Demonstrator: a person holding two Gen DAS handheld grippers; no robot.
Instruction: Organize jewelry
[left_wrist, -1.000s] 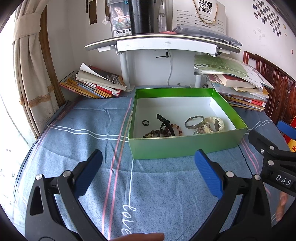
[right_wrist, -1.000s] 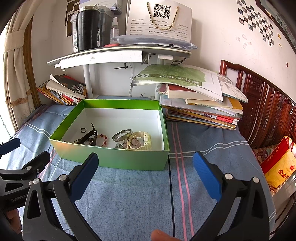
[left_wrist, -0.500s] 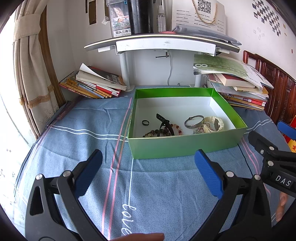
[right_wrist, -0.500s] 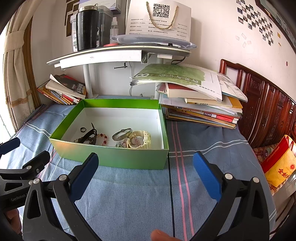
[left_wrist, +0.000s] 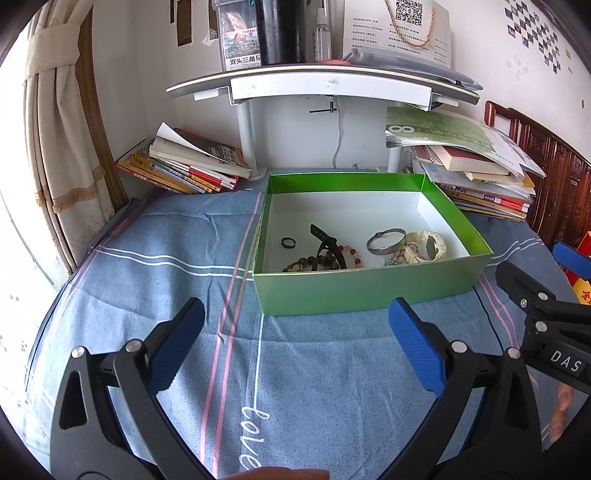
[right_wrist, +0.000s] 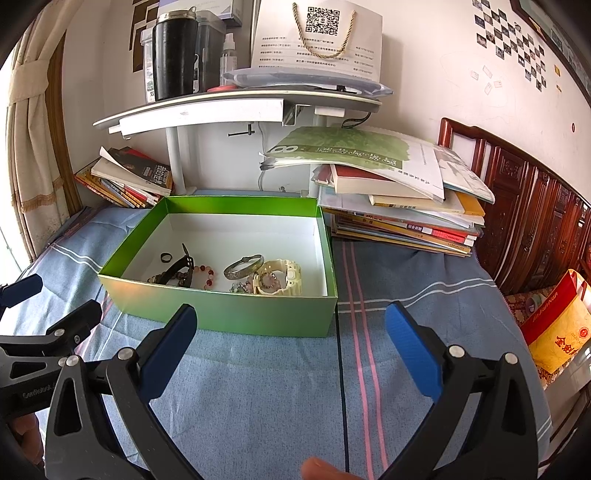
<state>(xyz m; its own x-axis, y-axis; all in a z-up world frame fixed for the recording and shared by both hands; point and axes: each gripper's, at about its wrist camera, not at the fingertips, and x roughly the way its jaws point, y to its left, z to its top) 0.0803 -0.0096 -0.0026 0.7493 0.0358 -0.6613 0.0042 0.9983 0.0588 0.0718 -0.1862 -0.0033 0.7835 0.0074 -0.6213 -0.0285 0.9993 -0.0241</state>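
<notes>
A green box (left_wrist: 369, 291) (right_wrist: 236, 314) with a white inside stands on the blue cloth. In it lie a dark ring (left_wrist: 288, 242) (right_wrist: 166, 257), a black strap (left_wrist: 325, 242) (right_wrist: 177, 269), bead bracelets (left_wrist: 314, 263) (right_wrist: 205, 275), a silver bangle (left_wrist: 386, 241) (right_wrist: 243, 266) and a cream watch (left_wrist: 430, 245) (right_wrist: 284, 280). My left gripper (left_wrist: 295, 325) hovers open in front of the box, nothing between its blue pads. My right gripper (right_wrist: 290, 326) is open too, just before the box's right front corner, and shows at the right edge of the left wrist view (left_wrist: 535, 295).
Book stacks lie behind the box at left (left_wrist: 184, 170) and right (right_wrist: 399, 206). A white shelf (left_wrist: 321, 83) on posts stands behind, holding a black cup (right_wrist: 173, 55) and a paper bag (right_wrist: 317, 33). A carved wooden headboard (right_wrist: 535, 221) and a red-yellow bag (right_wrist: 557, 325) are at right.
</notes>
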